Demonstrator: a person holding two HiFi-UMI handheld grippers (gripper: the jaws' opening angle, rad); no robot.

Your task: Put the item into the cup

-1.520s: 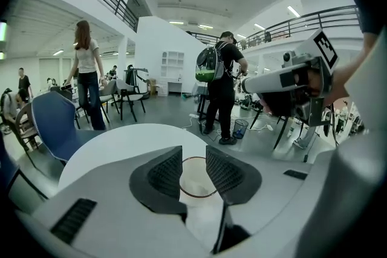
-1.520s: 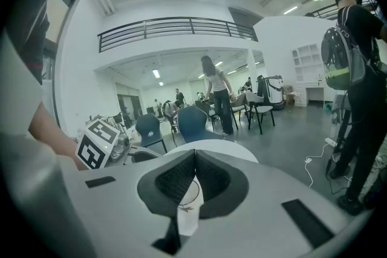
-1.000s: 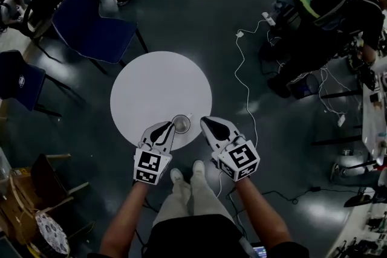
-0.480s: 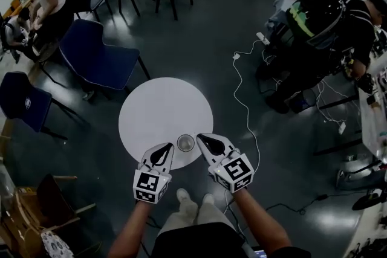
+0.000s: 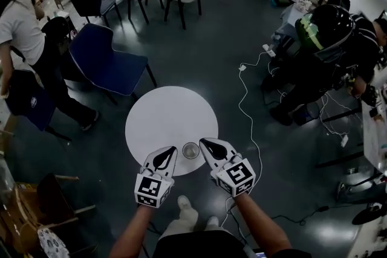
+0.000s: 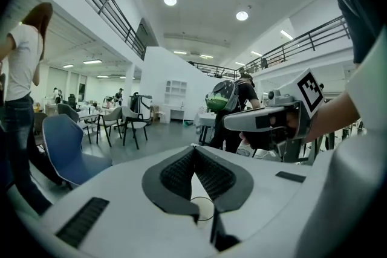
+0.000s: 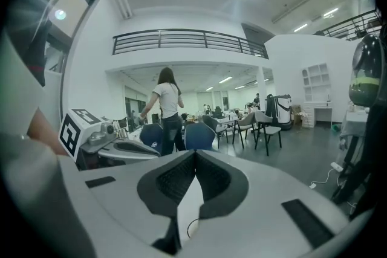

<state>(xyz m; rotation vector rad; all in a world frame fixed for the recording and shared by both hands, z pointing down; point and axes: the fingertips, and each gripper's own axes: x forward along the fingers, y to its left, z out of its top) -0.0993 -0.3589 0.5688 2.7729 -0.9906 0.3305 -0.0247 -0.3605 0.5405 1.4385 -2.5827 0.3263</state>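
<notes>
Dark glossy floor (image 5: 199, 51) lies all round the work spot. The left hand-held gripper (image 5: 169, 151) is clenched on nothing, its ribbed pads meeting at the tips, and the right hand-held gripper (image 5: 204, 142) is likewise closed and empty. Between their tips, just inside the near edge of the round white desk (image 5: 163, 118), stands the small pale open-topped cup (image 5: 190, 150). No loose item shows on the desk, and whether one lies in the cup is too small to tell. If the drop is made, the sound move is probably to draw both grippers straight back without brushing a cup so close to the edge. A blue chair (image 5: 109, 63) stands beyond the desk's far left edge, and a white cable (image 5: 245, 99) trails past its right edge.
</notes>
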